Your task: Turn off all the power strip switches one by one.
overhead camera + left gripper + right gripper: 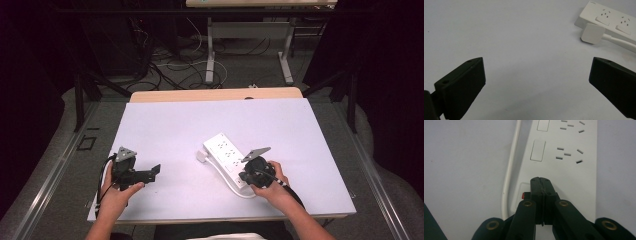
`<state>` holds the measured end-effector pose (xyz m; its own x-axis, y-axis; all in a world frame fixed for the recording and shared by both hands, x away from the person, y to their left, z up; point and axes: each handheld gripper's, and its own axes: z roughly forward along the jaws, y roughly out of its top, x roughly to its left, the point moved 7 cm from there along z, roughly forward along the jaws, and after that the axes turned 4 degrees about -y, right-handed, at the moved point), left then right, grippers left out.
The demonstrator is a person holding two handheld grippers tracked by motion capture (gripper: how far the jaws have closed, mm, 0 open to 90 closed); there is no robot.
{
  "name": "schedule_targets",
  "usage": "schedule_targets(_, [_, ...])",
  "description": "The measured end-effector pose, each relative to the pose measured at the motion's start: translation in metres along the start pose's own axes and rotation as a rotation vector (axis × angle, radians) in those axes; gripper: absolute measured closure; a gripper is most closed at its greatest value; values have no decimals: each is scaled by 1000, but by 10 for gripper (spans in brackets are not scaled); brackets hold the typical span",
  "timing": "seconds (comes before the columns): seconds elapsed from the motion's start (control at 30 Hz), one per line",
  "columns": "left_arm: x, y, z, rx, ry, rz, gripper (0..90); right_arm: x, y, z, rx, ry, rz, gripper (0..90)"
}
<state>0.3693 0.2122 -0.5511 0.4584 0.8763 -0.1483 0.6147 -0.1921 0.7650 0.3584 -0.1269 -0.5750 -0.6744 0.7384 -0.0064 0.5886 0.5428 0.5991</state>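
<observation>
A white power strip (225, 154) lies slantwise right of the table's middle, its white plug (201, 157) and cable (223, 176) beside it. In the right gripper view the strip (564, 157) shows several sockets and rocker switches, with a small red switch (523, 195) at the near end. My right gripper (541, 180) is shut, jaws pressed together, tips just over the strip's near end beside the red switch. It also shows in the high view (246, 175). My left gripper (155, 170) rests at the front left, jaws wide open and empty. In its own view the plug (593, 33) and strip (614, 21) lie far ahead to the right.
The white tabletop (165, 125) has a wooden strip along its far edge (215, 94). Beyond it stand another table's legs (210, 55) and tangled floor cables (170, 65). Dark frame posts (79, 95) flank the table.
</observation>
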Motion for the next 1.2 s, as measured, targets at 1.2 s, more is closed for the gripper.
schedule_targets(1.2, [2, -1, 1, 5, 5, -10, 6, 3, 2, 1, -4, 26, -17, 900])
